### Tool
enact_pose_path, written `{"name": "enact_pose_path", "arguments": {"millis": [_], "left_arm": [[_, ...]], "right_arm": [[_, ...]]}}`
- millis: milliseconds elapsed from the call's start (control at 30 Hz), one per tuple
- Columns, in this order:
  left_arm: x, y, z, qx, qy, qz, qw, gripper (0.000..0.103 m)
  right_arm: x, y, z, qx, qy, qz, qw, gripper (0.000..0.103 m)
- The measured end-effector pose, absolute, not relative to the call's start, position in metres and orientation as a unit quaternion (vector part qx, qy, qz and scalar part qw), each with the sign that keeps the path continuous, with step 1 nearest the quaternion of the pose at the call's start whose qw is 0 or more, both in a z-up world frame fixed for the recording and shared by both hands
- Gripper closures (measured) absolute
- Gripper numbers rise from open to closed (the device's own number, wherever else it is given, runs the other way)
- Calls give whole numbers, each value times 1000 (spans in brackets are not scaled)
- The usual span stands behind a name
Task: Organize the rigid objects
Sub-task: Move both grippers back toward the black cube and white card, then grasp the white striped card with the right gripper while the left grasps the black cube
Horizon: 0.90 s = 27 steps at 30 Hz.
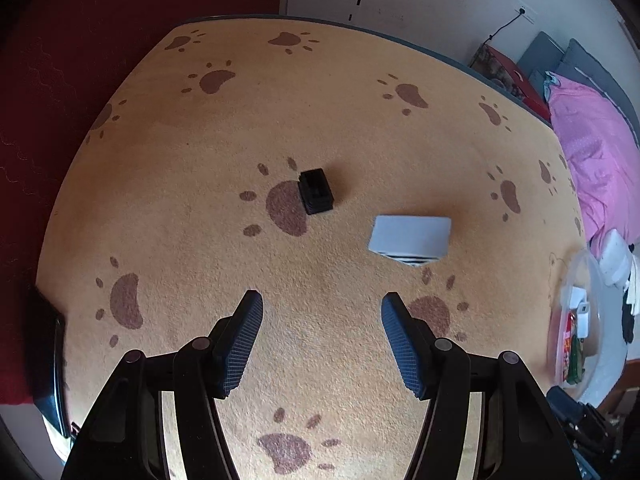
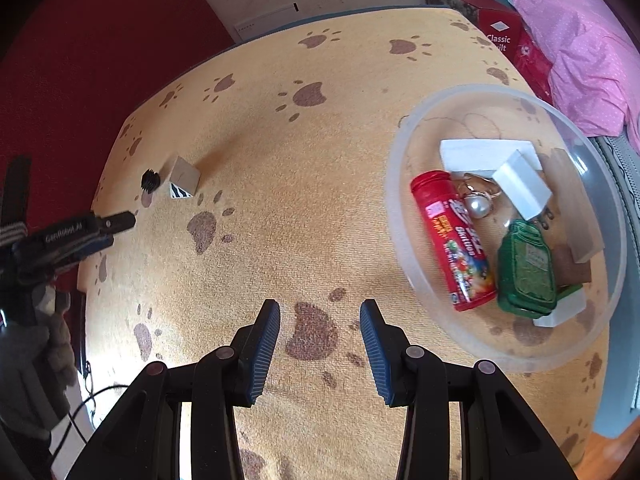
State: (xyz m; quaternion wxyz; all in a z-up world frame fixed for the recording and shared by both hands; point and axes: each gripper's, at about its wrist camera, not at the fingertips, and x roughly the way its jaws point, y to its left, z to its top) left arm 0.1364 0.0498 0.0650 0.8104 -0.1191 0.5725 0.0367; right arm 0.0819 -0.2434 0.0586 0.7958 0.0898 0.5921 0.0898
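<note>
Several items fill the clear bowl (image 2: 404, 216) at 2 o'clock: red candy tube (image 2: 452, 240), green bottle (image 2: 526, 268), white blocks (image 2: 486, 154). Both the left gripper (image 1: 322, 338) and right gripper (image 2: 320, 346) point downward, jaws apart, empty; black block (image 1: 316, 191) and white box (image 1: 410, 236) lie at 12 o'clock on the tabletop (image 1: 320, 112).

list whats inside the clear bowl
Inside the clear bowl: red candy tube, green jar-shaped piece, pearl ring, white blocks. What lies beneath the pile is covered.

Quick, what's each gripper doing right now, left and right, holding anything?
Left gripper: open, holding nothing, only the paw-print cloth between its fingers.
Right gripper: open, holding nothing.
</note>
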Motion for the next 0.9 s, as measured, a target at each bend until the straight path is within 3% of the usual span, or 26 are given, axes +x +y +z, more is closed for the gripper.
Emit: {"name": "enact_pose_path", "arguments": {"millis": [333, 567, 667, 900], "left_arm": [[186, 70, 52, -129, 568, 33, 812, 41], [209, 75, 38, -134, 574, 32, 807, 52], [213, 75, 32, -132, 578, 30, 805, 58], [213, 76, 29, -125, 577, 18, 807, 83]], "right_arm": [[98, -219, 50, 70, 604, 91, 789, 58], [109, -206, 45, 58, 608, 93, 787, 58], [114, -199, 44, 53, 608, 98, 786, 58], [126, -178, 45, 30, 602, 120, 789, 58]]}}
